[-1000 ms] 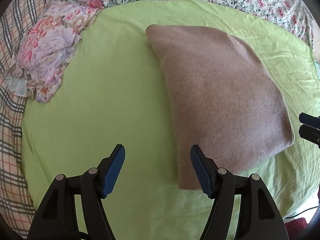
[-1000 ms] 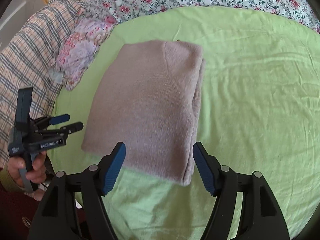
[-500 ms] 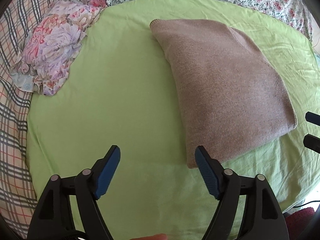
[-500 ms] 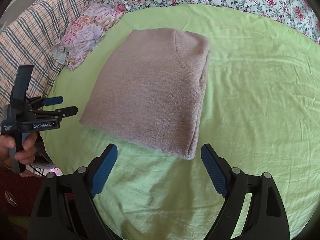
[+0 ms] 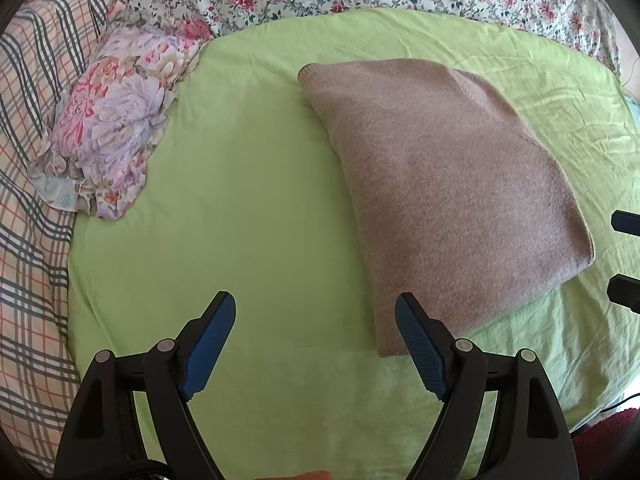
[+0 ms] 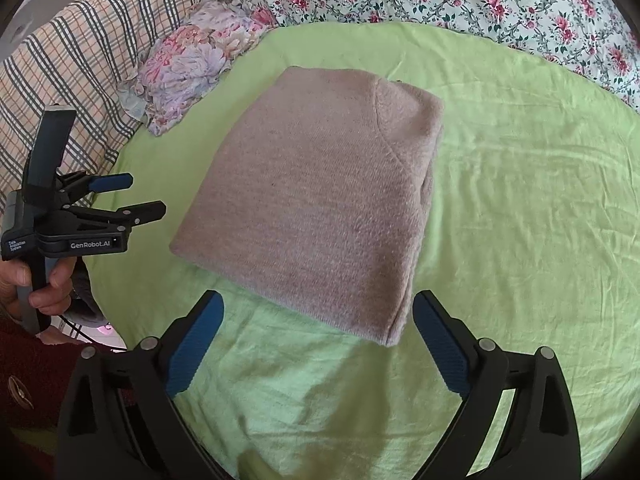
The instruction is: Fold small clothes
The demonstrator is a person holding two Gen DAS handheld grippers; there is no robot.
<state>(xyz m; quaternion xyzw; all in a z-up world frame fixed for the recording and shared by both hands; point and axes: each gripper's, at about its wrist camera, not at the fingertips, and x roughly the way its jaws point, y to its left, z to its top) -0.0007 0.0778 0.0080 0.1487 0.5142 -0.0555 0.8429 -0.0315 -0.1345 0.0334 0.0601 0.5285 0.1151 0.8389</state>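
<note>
Left tongs (image 5: pixel 315 314): jaws spread wide, holding nothing, hovering level over the green sheet (image 5: pixel 240 220). Folded tan sweater (image 5: pixel 440 196) lies at 1 o'clock, its near corner just beside the right pad. Right tongs (image 6: pixel 318 312): equally wide, nothing gripped, pointing at the sweater's near edge at 12 o'clock (not touching). Person's left hand (image 6: pixel 38 284) wraps the left handle upright at 9 o'clock. Floral garment (image 5: pixel 108 128) at 10 o'clock.
</note>
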